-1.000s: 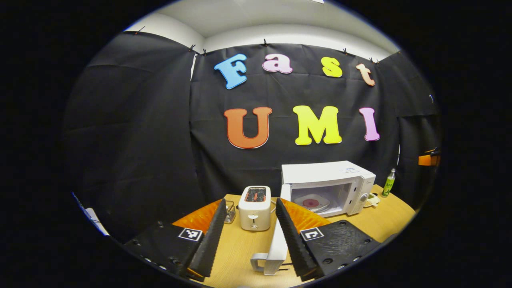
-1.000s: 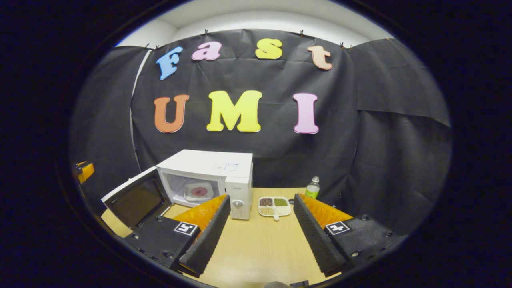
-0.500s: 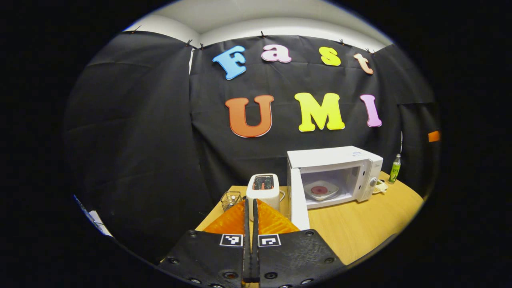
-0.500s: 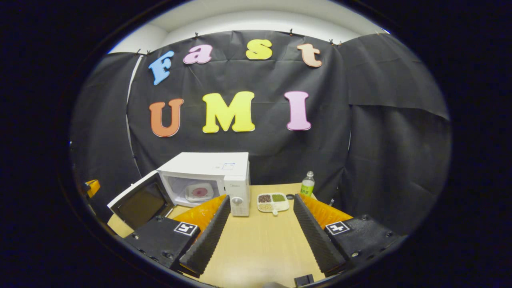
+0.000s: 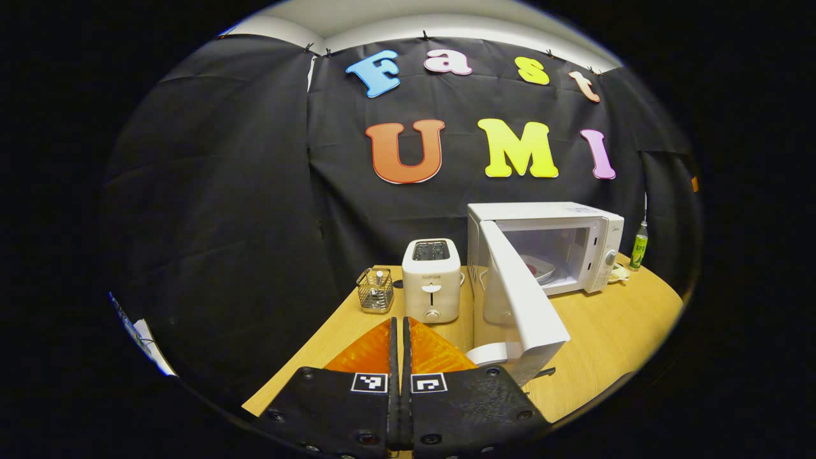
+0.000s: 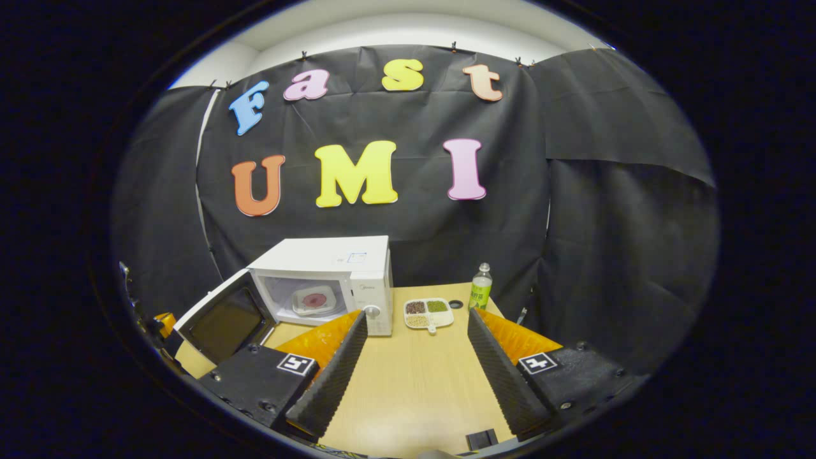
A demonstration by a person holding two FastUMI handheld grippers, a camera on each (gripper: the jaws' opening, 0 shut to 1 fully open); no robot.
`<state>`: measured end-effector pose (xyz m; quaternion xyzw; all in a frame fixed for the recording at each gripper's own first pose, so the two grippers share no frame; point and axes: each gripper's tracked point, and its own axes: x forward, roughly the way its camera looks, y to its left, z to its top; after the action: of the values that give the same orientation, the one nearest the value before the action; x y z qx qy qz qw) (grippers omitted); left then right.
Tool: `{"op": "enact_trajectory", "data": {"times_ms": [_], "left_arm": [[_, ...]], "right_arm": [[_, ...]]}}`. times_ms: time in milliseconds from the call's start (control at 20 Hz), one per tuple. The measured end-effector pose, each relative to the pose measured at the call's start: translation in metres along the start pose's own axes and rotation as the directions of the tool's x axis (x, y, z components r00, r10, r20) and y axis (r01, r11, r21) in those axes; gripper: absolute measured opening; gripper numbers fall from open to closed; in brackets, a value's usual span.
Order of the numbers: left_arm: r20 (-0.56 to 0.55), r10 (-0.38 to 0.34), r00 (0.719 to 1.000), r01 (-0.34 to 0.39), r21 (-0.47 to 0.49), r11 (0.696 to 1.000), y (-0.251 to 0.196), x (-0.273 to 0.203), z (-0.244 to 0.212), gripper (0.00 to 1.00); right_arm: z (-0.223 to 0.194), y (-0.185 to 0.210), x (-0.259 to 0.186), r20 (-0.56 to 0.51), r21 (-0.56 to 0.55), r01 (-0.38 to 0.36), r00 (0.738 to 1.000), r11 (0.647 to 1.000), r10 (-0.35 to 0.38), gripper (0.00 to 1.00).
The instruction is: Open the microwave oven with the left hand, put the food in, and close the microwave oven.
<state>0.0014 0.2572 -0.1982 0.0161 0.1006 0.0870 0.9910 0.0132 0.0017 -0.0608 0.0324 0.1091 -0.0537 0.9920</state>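
Note:
The white microwave (image 5: 542, 236) stands on the wooden table (image 5: 593, 344) with its door (image 5: 523, 299) swung wide open. A white plate with a red centre (image 6: 312, 299) lies inside it. The door's handle (image 5: 494, 352) is just right of my left gripper (image 5: 400, 322), which is shut on nothing and apart from the door. A divided white tray of food (image 6: 428, 312) rests on the table right of the microwave (image 6: 331, 277). My right gripper (image 6: 417, 313) hangs open over the table, short of the tray, holding nothing.
A white toaster (image 5: 431, 280) and a small wire basket (image 5: 375, 290) stand left of the microwave. A green bottle (image 6: 481, 287) stands behind the food tray by the black cloth wall. The open door (image 6: 226, 315) reaches out toward the table's front left.
My left gripper let go of the door handle, shut, and drew back to the left of the door. The right gripper backed off a little from the food tray.

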Motion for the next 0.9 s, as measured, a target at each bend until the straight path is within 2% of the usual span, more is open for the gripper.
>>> {"op": "enact_trajectory", "data": {"times_ms": [150,200,250,300,350,400,800,850,900], "left_arm": [[-0.052,-0.021,0.998,0.021,0.008,1.000,-0.008,0.011,-0.023,0.00],[-0.057,-0.030,0.998,0.030,0.008,1.000,-0.012,0.012,-0.024,0.00],[-0.054,-0.037,0.998,0.037,0.007,0.999,-0.016,0.011,-0.023,0.00],[-0.048,-0.034,0.998,0.035,0.020,0.999,-0.018,0.009,-0.021,0.00],[-0.047,-0.042,0.998,0.043,0.021,0.999,-0.022,0.010,-0.021,0.00],[-0.043,-0.052,0.998,0.053,0.014,0.999,-0.027,0.008,-0.019,0.00],[-0.025,-0.220,0.975,0.221,0.053,0.974,-0.124,-0.002,-0.008,0.00],[-0.020,-0.243,0.970,0.243,0.064,0.968,-0.139,-0.003,-0.005,0.00],[-0.018,-0.265,0.964,0.265,0.079,0.961,-0.153,-0.003,-0.003,0.00]], "right_arm": [[0.004,-0.007,-0.003,0.017,-0.029,0.022,1.000,0.999,-0.022,1.00],[0.004,-0.004,-0.005,0.019,-0.022,0.009,1.000,1.000,-0.009,0.92],[0.005,-0.003,-0.005,0.020,-0.022,0.005,1.000,1.000,-0.005,0.92],[0.006,-0.004,-0.005,0.020,-0.026,0.007,1.000,1.000,-0.006,1.00],[0.006,-0.005,-0.005,0.022,-0.025,0.006,1.000,1.000,-0.006,1.00],[0.007,-0.006,-0.005,0.021,-0.025,0.006,1.000,1.000,-0.005,0.92],[0.018,-0.011,0.003,0.026,-0.026,-0.016,1.000,1.000,0.016,0.92],[0.019,-0.014,0.004,0.028,-0.028,-0.013,1.000,1.000,0.014,1.00],[0.020,-0.015,0.005,0.024,-0.026,-0.017,1.000,1.000,0.017,0.92]]}}
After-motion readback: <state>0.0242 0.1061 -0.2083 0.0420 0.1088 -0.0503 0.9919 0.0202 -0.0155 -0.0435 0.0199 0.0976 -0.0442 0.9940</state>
